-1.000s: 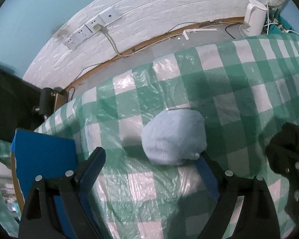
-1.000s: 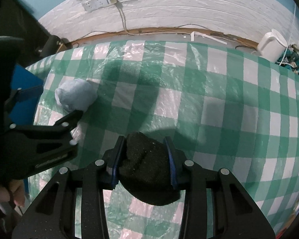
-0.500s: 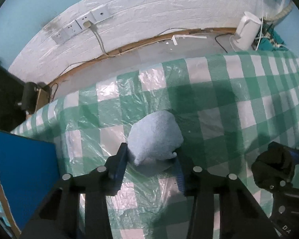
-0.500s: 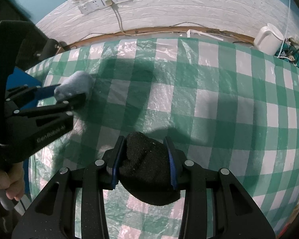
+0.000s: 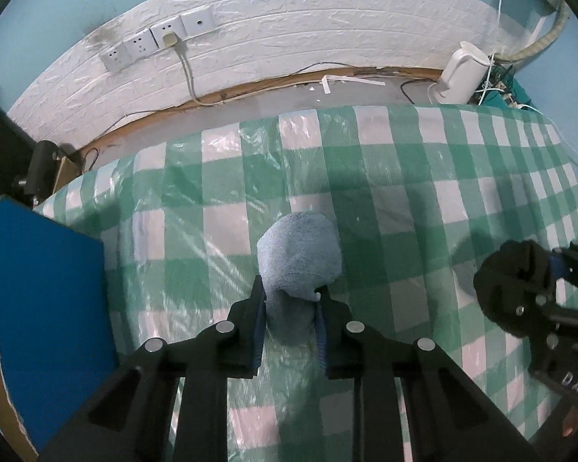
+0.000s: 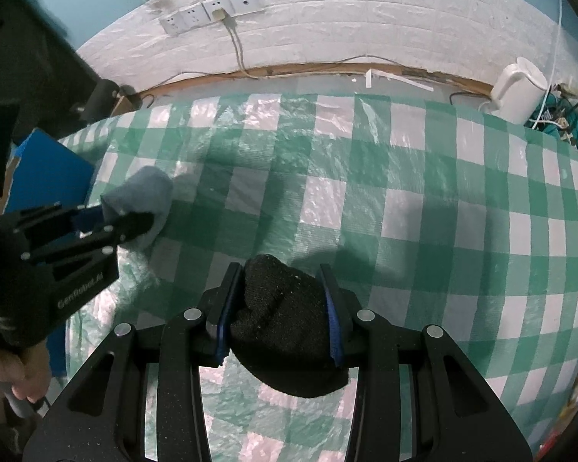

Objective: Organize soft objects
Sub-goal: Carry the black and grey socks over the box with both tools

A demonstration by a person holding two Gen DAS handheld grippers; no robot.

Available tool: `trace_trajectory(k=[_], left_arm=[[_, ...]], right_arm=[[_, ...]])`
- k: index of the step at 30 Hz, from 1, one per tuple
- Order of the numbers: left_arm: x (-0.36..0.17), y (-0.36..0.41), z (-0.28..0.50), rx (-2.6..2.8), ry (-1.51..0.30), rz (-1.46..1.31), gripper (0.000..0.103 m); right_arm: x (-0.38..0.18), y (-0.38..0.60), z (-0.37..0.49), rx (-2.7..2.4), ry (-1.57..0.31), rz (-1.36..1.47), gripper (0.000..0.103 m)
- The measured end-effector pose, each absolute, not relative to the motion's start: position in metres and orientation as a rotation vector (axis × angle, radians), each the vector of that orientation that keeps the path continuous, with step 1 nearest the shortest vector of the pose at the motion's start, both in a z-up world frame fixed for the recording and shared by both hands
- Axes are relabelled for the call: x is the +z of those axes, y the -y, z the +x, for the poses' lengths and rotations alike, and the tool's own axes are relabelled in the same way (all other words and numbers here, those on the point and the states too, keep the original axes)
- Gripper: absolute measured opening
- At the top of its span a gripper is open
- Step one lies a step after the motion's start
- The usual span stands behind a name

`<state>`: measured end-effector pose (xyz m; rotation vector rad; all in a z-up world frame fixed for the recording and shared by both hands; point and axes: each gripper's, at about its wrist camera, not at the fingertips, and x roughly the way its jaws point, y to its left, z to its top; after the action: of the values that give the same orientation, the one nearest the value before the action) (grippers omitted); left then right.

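So both grippers have something in them right now. The left gripper (image 5: 291, 300) has its jaws pinched onto the lower end of a light blue sock bundle (image 5: 298, 256). Those jaws have just been closing in, and the sock is squeezed narrow between the blue pads while the rounder top bulges out past the fingertips. From the right wrist view you can see the same blue sock (image 6: 142, 200) over near the left edge of the table, with the left gripper (image 6: 123, 221) clamped on it. It's hard to say if the sock is lifted off the cloth or just resting on it.

The right gripper (image 6: 279, 288) is gripping a black sock bundle (image 6: 285, 323). Jaws are closed on both sides of it, and the bundle sags out below the pads. In the left wrist view that gripper (image 5: 535, 273) pokes in from the right edge, well apart from the blue sock.

The table has a green and white checked tablecloth (image 6: 404, 211) with clear plastic over it. A blue board (image 5: 46, 300) sits just off the table's left edge. At the back there's a white brick-pattern wall with a row of power sockets (image 5: 162, 40), one with a plug in it, and a white kettle (image 5: 460, 73) in the far right corner on the floor.
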<state>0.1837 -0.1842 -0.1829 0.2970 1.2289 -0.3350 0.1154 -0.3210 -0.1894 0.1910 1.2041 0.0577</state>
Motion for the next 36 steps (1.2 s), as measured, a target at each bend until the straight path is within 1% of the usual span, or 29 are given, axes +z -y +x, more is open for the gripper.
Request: trace_trajectory(k=[13, 36], left_arm=[[-0.162, 0.168, 0.15, -0.337, -1.202, 0.301, 0.021], [-0.087, 0.131, 0.087, -0.251, -1.067, 0.342, 0.021]], right_arm=[[-0.164, 0.308, 0.099, 0.071, -1.176, 0.159, 0.038], [-0.096, 0.264, 0.066, 0.133, -1.097, 0.071, 0.037]])
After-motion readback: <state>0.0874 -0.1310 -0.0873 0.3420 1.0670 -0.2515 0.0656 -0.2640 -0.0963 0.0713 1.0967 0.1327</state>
